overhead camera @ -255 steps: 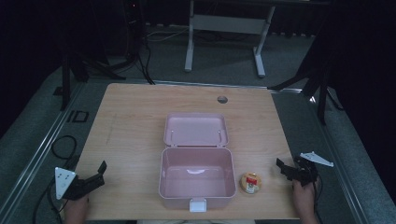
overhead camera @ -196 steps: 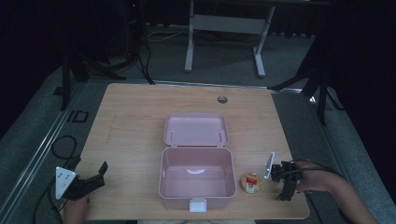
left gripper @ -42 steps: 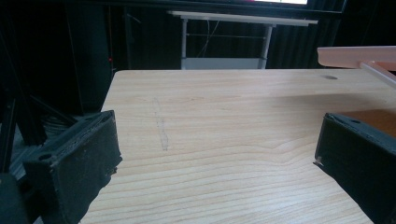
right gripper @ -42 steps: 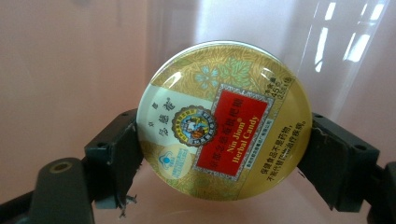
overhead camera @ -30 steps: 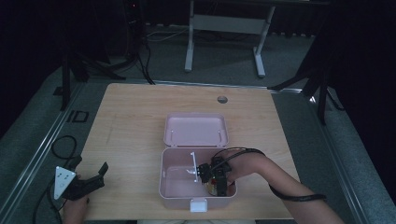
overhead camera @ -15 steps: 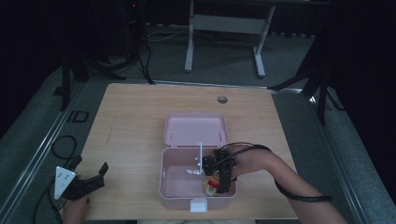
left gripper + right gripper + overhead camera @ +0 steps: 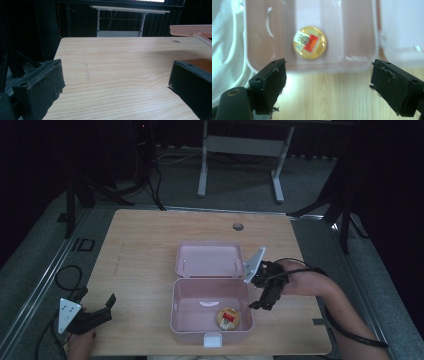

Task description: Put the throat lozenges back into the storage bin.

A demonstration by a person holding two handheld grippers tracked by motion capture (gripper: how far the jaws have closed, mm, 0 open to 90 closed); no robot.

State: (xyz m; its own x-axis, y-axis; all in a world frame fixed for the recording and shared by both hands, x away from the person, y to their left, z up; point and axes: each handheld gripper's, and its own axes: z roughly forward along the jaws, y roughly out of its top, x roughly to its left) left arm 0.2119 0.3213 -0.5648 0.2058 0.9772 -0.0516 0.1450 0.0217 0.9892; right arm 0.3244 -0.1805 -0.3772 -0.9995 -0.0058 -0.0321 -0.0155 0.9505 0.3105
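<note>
- A pink plastic box (image 7: pixel 211 309) sits open near the middle of the wooden desk (image 7: pixel 150 245), its hinged lid (image 7: pixel 209 258) folded back flat on the far side and its white latch (image 7: pixel 212 339) facing the person.
- Inside the box, a small round yellow object with a red and white label (image 7: pixel 229 318) lies on the floor of the box, toward the near right corner. In the right gripper view it appears as a yellow disc (image 7: pixel 310 42) lying flat, close to the box wall (image 7: pixel 312 67).
- The right gripper (image 7: pixel 265 292) hangs just outside the right wall of the box, above the desk, with the person's hand (image 7: pixel 300 282) behind it and the forearm running off to the lower right. Its grey three-cornered plate (image 7: pixel 254 264) stands tilted near the lid's right corner.
- In the right gripper view the two black jaws stand spread wide apart with nothing between them; they look down on bare wood and the box wall, and the disc lies beyond the wall.
- The left gripper (image 7: pixel 92 315) rests low at the near left corner of the desk, well apart from the box, held by a hand (image 7: pixel 80 345) at the bottom edge.
- In the left gripper view its jaws are also spread wide and hold nothing, with bare wood grain between them and the box's edge (image 7: pixel 192 30) at upper right.
- A small dark round hole (image 7: pixel 238 226) marks the desk's far side.
</note>
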